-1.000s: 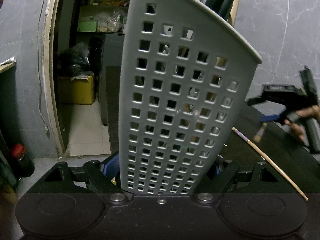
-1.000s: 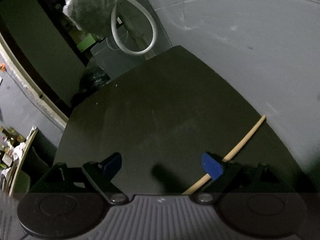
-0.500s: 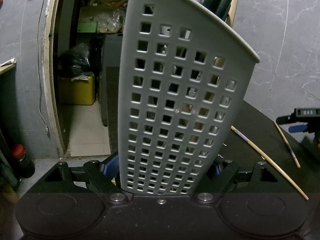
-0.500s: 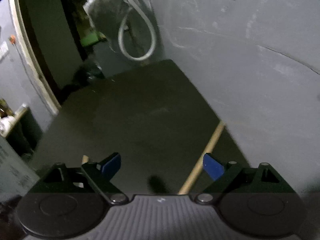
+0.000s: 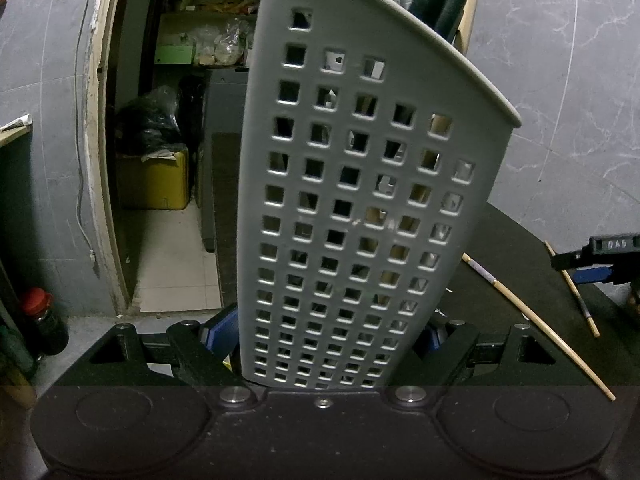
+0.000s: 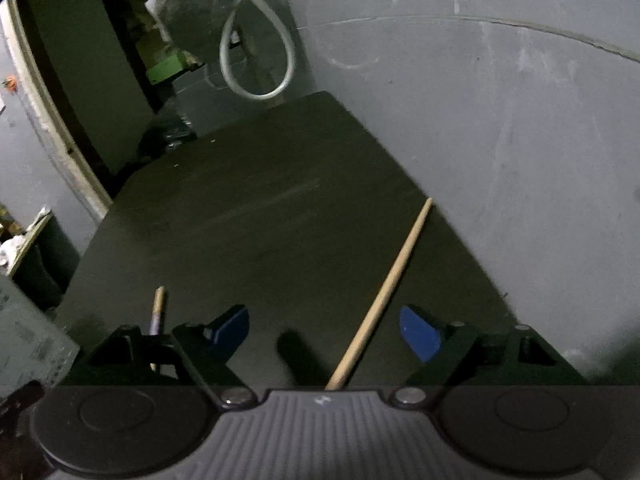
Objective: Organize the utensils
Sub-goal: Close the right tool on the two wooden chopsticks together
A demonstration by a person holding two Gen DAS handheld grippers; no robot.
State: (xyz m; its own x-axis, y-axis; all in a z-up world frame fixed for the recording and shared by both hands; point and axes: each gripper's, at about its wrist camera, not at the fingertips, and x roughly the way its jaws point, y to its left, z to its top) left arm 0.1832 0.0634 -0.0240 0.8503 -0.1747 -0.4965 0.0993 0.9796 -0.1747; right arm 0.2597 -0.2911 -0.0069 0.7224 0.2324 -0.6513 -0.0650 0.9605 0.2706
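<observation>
the left gripper points a little downward and its two blue pads press on the sides of a grey holder with many square holes. the holder stands nearly upright between the jaws, leaning slightly to the left, and some utensils show above its rim and through the holes.

the right gripper points down more steeply over the counter. its jaws stand wide and are closing. a long chopstick lies on the counter between them, nearer to the right pad, and no pad touches it. a second chopstick with a purple band lies just outside the left finger. in the left wrist view the right gripper shows at the right edge, above these two chopsticks.

the counter is dark and matte, and it stands against a grey wall with pale marks. to the left is an open doorway into a storeroom with shelves, a yellow box and a black bag. a grey hose hangs in a loop behind the counter. a bottle with a red cap stands at the lower left.
</observation>
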